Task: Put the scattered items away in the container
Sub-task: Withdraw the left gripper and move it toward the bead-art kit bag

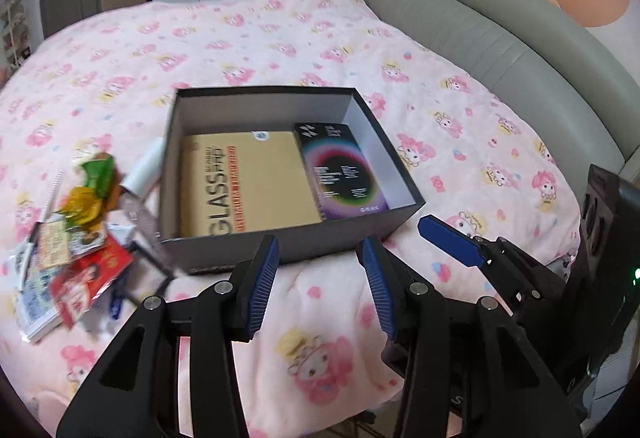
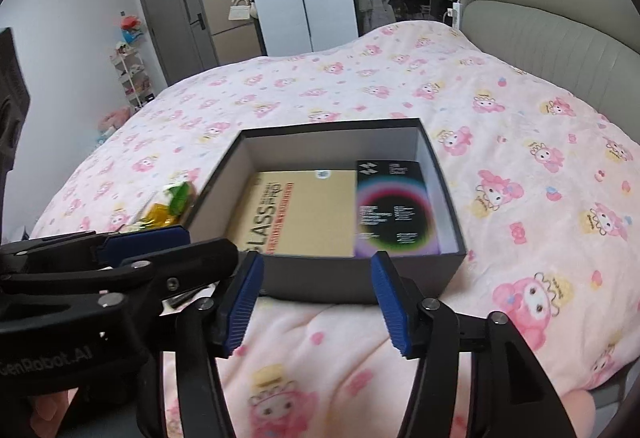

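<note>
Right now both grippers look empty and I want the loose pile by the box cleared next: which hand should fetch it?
Probably the left gripper: the pile of packets lies on its side of the box, which stands between the pile and the right gripper. Both are open and empty.

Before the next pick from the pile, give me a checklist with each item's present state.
1. Left gripper jaws open and empty: ok.
2. Right gripper jaws open and empty: ok.
3. Black box open-topped, with free floor space: ok; only the tan GLASS package and dark carton lie inside.
4. Scattered pile still outside, on the blanket left of the box: not ok.
5. Pile items separable for a clean single grasp: cannot tell; they overlap and are blurred.
</note>
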